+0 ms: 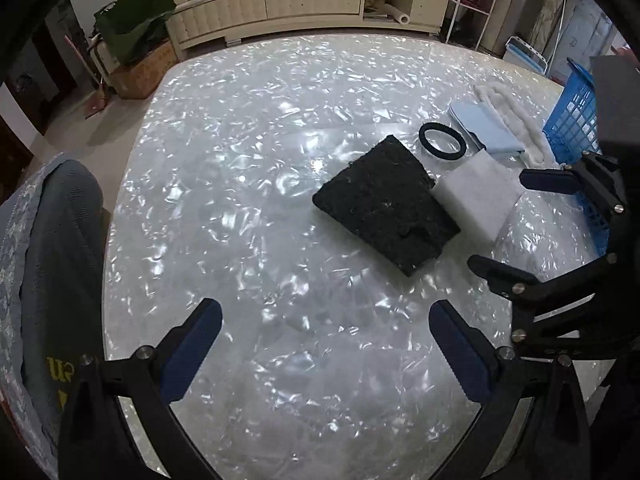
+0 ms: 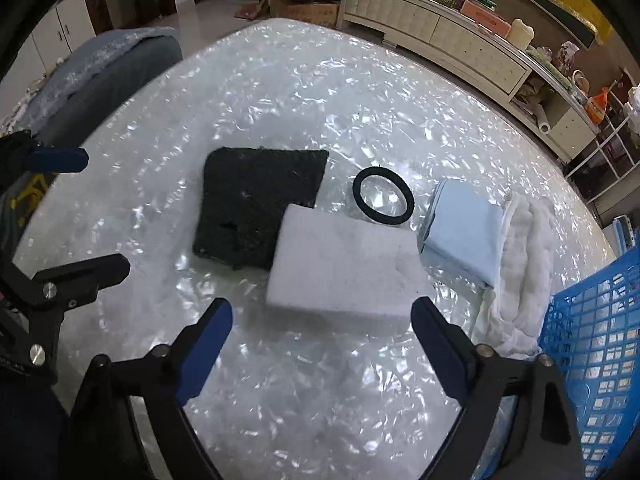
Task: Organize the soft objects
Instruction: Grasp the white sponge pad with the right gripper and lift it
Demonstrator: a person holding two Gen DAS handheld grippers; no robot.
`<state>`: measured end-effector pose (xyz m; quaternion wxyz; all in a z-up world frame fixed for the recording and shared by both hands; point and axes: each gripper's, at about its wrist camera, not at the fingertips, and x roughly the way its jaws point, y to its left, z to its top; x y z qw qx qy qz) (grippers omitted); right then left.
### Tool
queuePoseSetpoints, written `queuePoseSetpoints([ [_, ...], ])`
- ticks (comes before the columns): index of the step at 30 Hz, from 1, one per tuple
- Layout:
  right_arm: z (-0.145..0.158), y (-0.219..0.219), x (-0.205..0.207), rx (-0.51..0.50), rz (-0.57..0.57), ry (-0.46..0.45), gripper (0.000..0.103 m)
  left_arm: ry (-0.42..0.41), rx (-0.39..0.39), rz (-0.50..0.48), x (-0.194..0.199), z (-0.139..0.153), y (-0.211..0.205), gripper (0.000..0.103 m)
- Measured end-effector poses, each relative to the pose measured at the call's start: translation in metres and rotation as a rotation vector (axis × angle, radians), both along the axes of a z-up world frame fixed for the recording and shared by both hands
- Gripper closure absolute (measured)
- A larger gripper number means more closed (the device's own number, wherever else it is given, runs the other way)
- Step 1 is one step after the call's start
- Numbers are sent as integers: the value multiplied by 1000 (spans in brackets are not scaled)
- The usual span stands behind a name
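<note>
I am hovering my right gripper (image 2: 322, 344), fingers wide apart and holding nothing, just near the white rectangular foam sponge (image 2: 344, 268) on the table; it looks light and squashy, so I am planning to pinch its long sides. The left gripper (image 1: 326, 344) is also spread wide with nothing in it.

This is a home living room. A long cream cabinet (image 1: 280, 4) with drawers carries household clutter along the wall, a cardboard box (image 1: 144, 72) stands on the floor, and a shiny pearl-patterned table (image 1: 248, 208) fills the middle.
</note>
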<state>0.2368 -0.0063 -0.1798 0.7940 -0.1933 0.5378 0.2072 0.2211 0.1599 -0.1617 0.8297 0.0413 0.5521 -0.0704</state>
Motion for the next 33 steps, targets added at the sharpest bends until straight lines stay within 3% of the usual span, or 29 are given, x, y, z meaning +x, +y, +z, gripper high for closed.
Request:
queuePoseSetpoints([
  [3, -9, 5, 2, -48, 13, -23, 14, 6, -6, -3, 3, -4, 1, 0],
  [6, -17, 7, 2, -81, 22, -44, 24, 15, -17, 1, 4, -8, 3, 0],
  [14, -15, 3, 6, -33, 4, -41, 50, 11, -34, 2, 4, -7, 3, 0],
  [16, -11, 1, 8, -3, -4, -40, 68, 7, -39, -4, 3, -4, 2, 0],
  [19, -3, 0, 8, 42, -21, -15, 79, -5, -36, -16, 4, 1, -1, 0],
  [25, 16, -10, 9, 108, -50, -10, 84, -37, -47, -52, 11, 16, -11, 0],
  [33, 46, -40, 7, 181, -96, -4, 84, -53, -1, -166, 24, 19, -34, 0],
])
